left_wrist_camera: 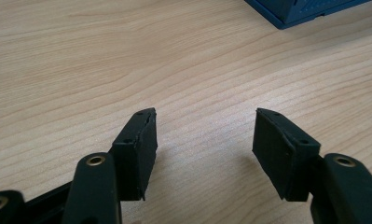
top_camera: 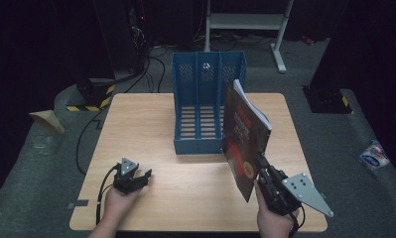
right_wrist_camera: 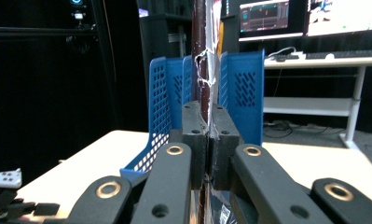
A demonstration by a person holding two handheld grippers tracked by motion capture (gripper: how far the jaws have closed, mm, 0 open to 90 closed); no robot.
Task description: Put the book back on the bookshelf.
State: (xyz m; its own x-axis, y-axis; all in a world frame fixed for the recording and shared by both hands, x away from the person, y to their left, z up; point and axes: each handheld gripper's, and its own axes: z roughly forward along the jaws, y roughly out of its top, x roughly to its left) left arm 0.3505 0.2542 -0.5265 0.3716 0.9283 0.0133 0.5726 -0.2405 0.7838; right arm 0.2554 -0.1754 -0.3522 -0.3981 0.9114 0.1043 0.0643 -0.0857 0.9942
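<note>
Table (top_camera: pixel 185 173): pale wood | floor (top_camera: pixel 51 148): grey carpet | room: dark

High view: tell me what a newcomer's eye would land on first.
First, the dark red book, held upright on edge above the table's right front by the right hand-held gripper, whose jaws are clamped on its lower edge. Next, the blue file rack with three slots, standing at the back middle of the wooden table, just behind the book. The left hand-held gripper rests open and empty at the left front.
</note>
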